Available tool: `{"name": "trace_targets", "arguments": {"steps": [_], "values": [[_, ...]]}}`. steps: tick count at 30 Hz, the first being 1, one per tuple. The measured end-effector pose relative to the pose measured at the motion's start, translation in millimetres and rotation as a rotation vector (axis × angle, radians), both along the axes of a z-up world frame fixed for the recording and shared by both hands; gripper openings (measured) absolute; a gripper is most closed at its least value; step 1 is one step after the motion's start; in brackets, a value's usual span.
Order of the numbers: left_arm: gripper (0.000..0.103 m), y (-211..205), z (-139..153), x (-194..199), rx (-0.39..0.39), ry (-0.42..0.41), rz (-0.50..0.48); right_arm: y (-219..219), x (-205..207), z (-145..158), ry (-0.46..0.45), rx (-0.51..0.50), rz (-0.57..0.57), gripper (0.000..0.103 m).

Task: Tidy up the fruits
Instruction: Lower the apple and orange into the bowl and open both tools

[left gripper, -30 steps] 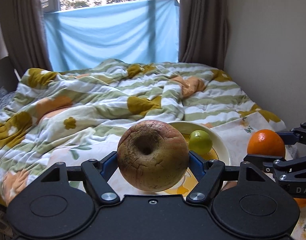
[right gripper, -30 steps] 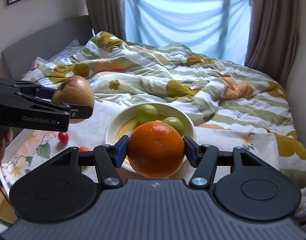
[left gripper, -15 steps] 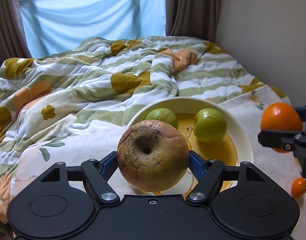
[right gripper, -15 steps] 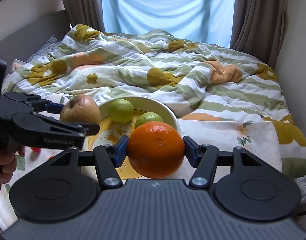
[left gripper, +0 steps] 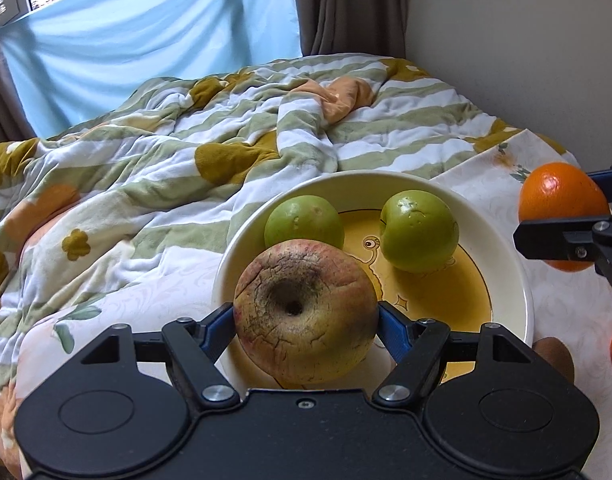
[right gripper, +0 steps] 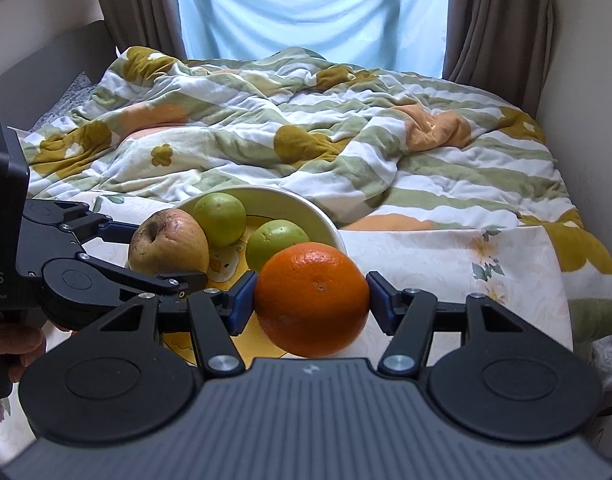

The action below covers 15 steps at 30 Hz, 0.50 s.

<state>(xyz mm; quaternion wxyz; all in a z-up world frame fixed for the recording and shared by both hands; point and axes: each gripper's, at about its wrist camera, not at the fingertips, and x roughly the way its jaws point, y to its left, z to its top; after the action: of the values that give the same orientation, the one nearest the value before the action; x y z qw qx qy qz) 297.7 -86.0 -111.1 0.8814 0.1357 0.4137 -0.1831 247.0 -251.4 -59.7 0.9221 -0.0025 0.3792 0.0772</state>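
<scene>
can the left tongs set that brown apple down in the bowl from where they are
Probably yes. The left tongs hold the apple over the bowl's near rim, with bare floor beside the two green fruits.

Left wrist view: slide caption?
Left gripper holds apple over bowl with two green fruits.

bed (right gripper: 386, 168): rumpled striped quilt | window (right gripper: 306, 0): blue cloth, brown curtains (right gripper: 502, 20) | walls: pale
</scene>
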Motion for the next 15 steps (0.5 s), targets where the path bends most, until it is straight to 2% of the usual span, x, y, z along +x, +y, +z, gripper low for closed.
{"name": "trace_targets", "arguments": {"steps": [2,4,5,15], "values": [[0.08,2,2,-2,-0.007,-0.022,-0.006,0,1,-1,0.002,0.001,-0.007,0.074],[0.101,5,8,-7,-0.011,-0.052,-0.007,-1,2,-1,0.004,0.001,-0.014,0.074],[0.103,6,11,-10,-0.014,-0.065,-0.008,-1,2,-2,0.006,0.003,-0.018,0.074],[0.103,35,28,-36,-0.034,-0.06,0.032,8,10,-9,0.025,0.017,-0.006,0.074]]}}
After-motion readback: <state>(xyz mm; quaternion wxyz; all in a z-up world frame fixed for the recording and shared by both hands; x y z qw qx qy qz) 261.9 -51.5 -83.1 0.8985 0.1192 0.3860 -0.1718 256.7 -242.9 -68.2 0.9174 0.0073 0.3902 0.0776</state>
